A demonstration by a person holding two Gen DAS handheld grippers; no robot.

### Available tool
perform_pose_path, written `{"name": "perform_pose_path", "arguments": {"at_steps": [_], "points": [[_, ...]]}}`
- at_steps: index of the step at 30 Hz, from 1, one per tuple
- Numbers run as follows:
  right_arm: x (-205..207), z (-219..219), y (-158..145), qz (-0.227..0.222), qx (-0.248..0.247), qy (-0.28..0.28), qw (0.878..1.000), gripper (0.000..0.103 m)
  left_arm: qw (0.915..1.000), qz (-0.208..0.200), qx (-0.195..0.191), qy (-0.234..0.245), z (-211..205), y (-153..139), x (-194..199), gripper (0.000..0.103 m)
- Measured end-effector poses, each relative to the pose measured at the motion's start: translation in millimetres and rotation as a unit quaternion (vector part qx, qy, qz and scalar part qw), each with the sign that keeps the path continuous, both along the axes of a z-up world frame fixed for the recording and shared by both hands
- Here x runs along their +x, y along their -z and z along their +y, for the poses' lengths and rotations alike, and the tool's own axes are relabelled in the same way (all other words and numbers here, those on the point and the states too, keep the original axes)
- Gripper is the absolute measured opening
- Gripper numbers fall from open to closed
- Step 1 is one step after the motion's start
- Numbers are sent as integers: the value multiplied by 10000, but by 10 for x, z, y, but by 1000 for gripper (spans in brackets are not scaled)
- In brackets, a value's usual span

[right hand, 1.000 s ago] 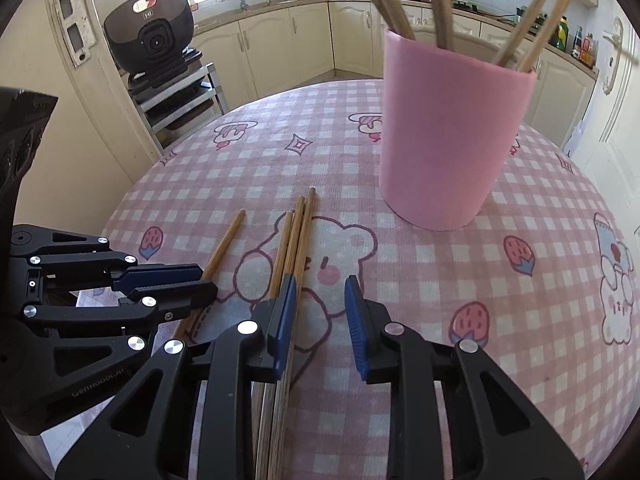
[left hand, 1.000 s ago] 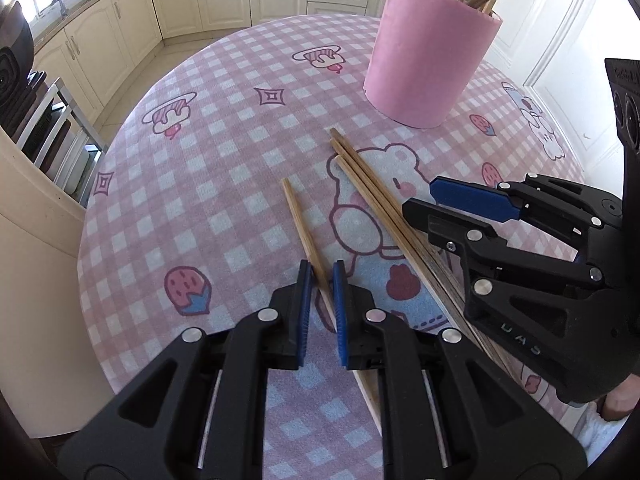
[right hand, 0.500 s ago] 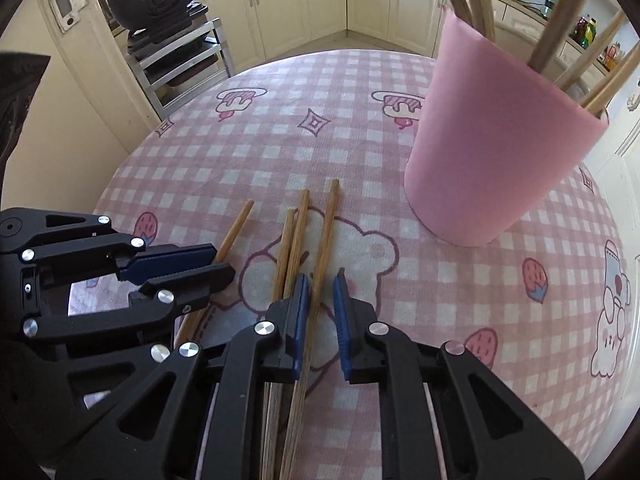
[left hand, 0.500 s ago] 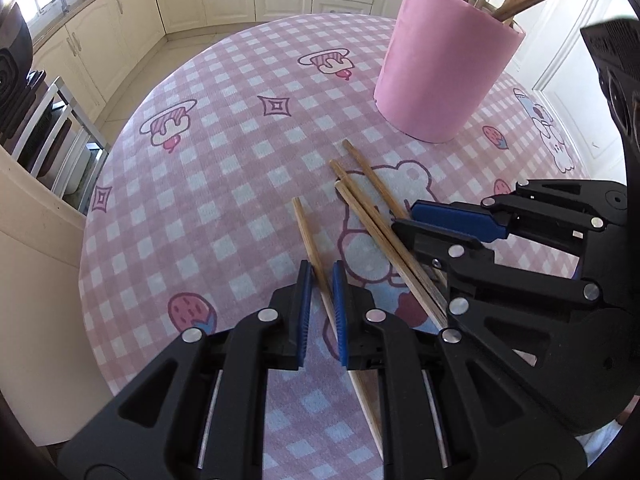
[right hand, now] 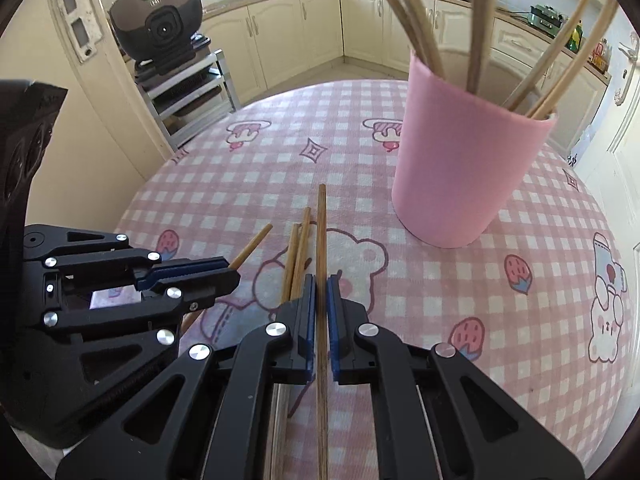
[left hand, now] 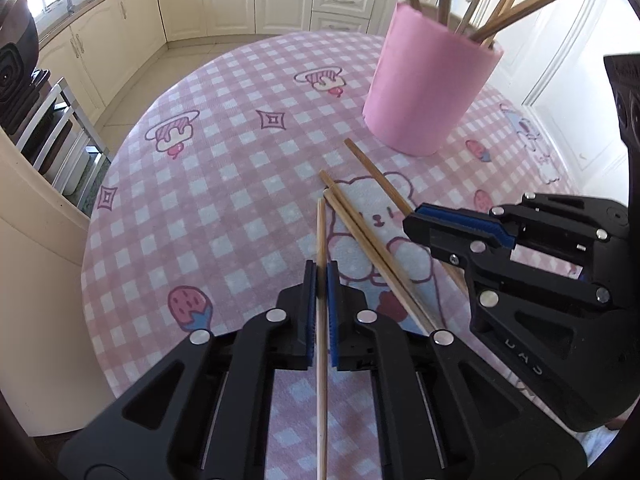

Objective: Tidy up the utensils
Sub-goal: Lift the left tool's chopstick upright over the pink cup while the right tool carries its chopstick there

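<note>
Beside pink cup (left hand: 430, 92), chopsticks (left hand: 362, 220) crowd.

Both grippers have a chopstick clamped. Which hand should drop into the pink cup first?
Right, probably. The right gripper sits nearer the pink cup, and its chopstick points just beside the cup's base. The left gripper is farther out, beyond two loose chopsticks.

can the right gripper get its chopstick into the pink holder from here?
Probably yes. The right gripper is shut on one chopstick, and the pink holder stands just ahead to its right with bare tablecloth between. The chopsticks already fanned out in the holder may crowd the opening.
</note>
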State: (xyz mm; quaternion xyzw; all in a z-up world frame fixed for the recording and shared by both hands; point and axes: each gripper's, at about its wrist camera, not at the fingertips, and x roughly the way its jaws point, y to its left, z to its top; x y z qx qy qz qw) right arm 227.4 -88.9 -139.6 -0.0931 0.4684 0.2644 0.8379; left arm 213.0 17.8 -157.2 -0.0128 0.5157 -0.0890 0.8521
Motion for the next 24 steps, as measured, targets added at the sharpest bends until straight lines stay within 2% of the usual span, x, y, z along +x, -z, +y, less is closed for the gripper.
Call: {"name": "perform_pose_path", "arguments": {"at_steps": [7, 17, 24], "points": [[-303, -224, -328, -255, 621, -122, 9977, 4, 9980, -586, -230, -50, 38, -437, -266, 5], [-748, -537, -952, -1199, 1260, 56, 9847, 4, 9850, -1604, -636, -32, -5, -1091, -720, 5], [-928, -674, -1135, -1715, 1375, 318, 9750, 4, 9757, -2118, -541, 152, -175, -1357, -922, 5]]}}
